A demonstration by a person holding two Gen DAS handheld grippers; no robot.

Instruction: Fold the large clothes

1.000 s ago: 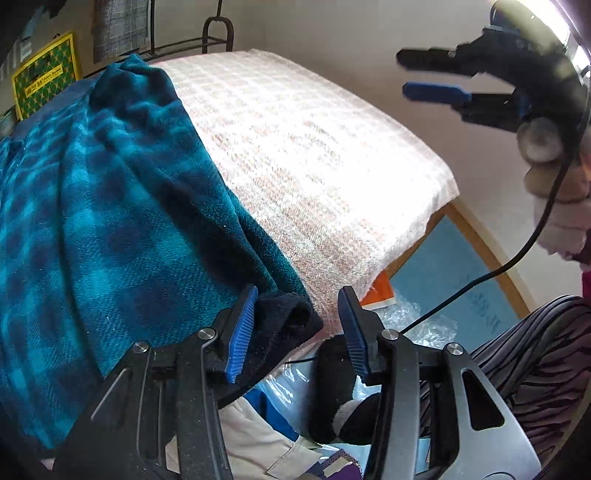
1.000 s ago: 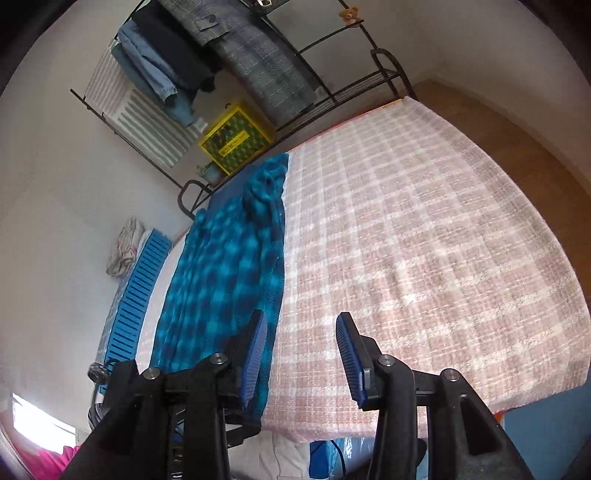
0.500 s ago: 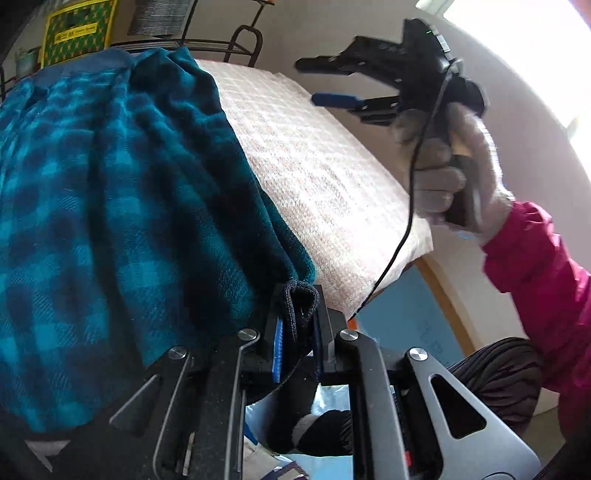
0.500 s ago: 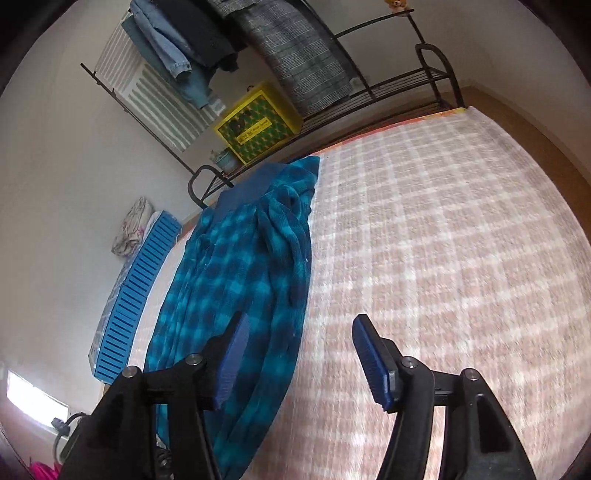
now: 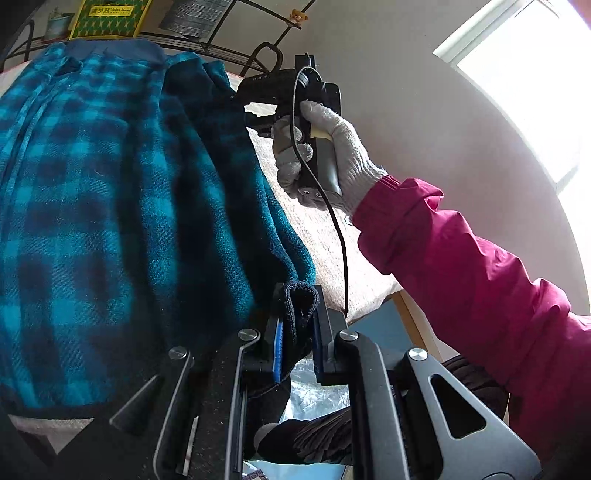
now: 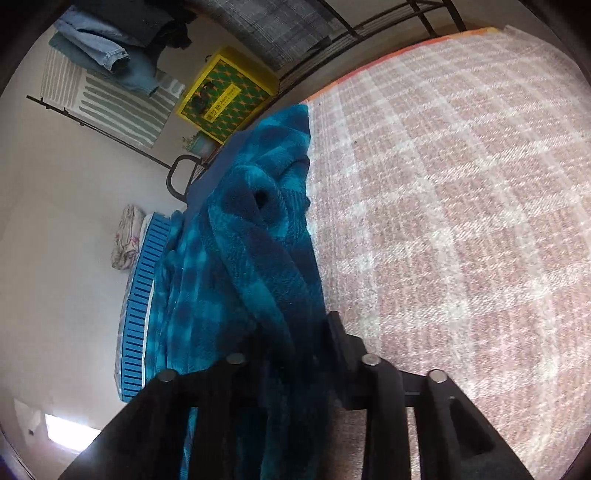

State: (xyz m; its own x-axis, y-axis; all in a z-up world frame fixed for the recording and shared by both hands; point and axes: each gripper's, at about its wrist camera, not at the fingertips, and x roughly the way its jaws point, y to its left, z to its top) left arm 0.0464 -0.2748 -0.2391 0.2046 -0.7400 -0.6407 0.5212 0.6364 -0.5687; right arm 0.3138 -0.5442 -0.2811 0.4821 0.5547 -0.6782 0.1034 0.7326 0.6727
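A teal and dark-blue plaid fleece garment (image 5: 110, 192) lies lengthwise on the pink checked bed cover (image 6: 461, 206). My left gripper (image 5: 297, 332) is shut on the garment's dark ribbed hem (image 5: 301, 295) at the near end. Further up, a gloved hand (image 5: 332, 147) holds my right gripper (image 5: 255, 110) at the garment's right edge. In the right wrist view a folded ridge of the fleece garment (image 6: 258, 258) runs between the right gripper's (image 6: 295, 332) jaws. They are closing and pinch the fabric.
A black metal rack (image 6: 369, 29) with hanging clothes and a yellow crate (image 6: 225, 92) stand behind the bed. A blue slatted panel (image 6: 142, 295) lies along the bed's left side. The person's pink sleeve (image 5: 461, 277) crosses the right of the left wrist view. Bags (image 5: 317, 398) lie below the bed's near edge.
The right gripper came down from above the bed to the garment's right edge and closed on a fold. The left gripper closed on the dark hem and lifted it slightly.
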